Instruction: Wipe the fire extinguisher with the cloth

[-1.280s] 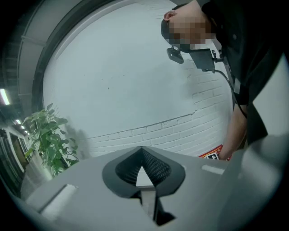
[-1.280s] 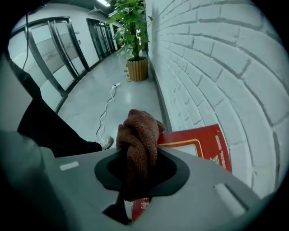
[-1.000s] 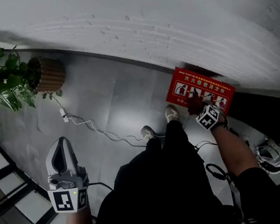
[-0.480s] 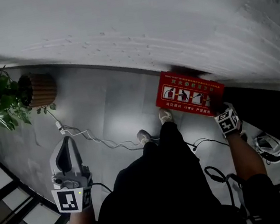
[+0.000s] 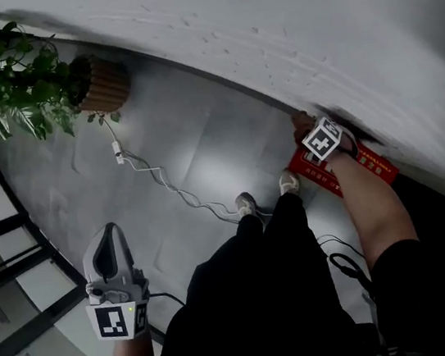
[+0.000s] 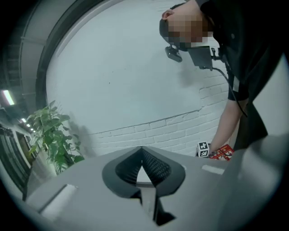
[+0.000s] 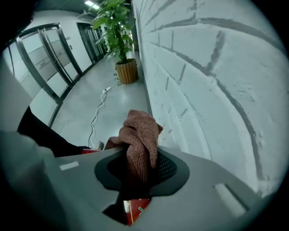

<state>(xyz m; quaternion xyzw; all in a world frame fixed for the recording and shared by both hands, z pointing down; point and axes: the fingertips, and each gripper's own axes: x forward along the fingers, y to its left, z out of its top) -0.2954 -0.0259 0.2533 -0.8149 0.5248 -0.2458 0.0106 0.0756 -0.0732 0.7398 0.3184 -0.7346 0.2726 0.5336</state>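
The right hand-held gripper (image 5: 308,129) points down at the foot of the wall in the right of the head view. Its jaws are clamped on a cloth (image 7: 139,135), a rust-brown, coarse-woven piece that bunches in soft folds above the dark ribbed pads in the right gripper view. Just beneath it lies a red box (image 5: 372,166), flat and rectangular with pale printed panels, set against the base of the wall. A corner of its red face shows in the slot below the jaws in the right gripper view.

The left hand-held gripper (image 5: 111,229) is in the lower left of the head view, well apart from the box. It has a smooth grey plastic shell. In the left gripper view its ribbed pads meet at the tips, with nothing between them.

The white-painted brick wall (image 7: 203,67) is rough, with raised mortar lines. The grey floor (image 5: 192,140) is smooth and faintly glossy. A thin white cable (image 5: 156,179) snakes across it toward a leafy green plant (image 5: 1,82) in a round slatted wooden pot (image 5: 105,83) at the upper left.
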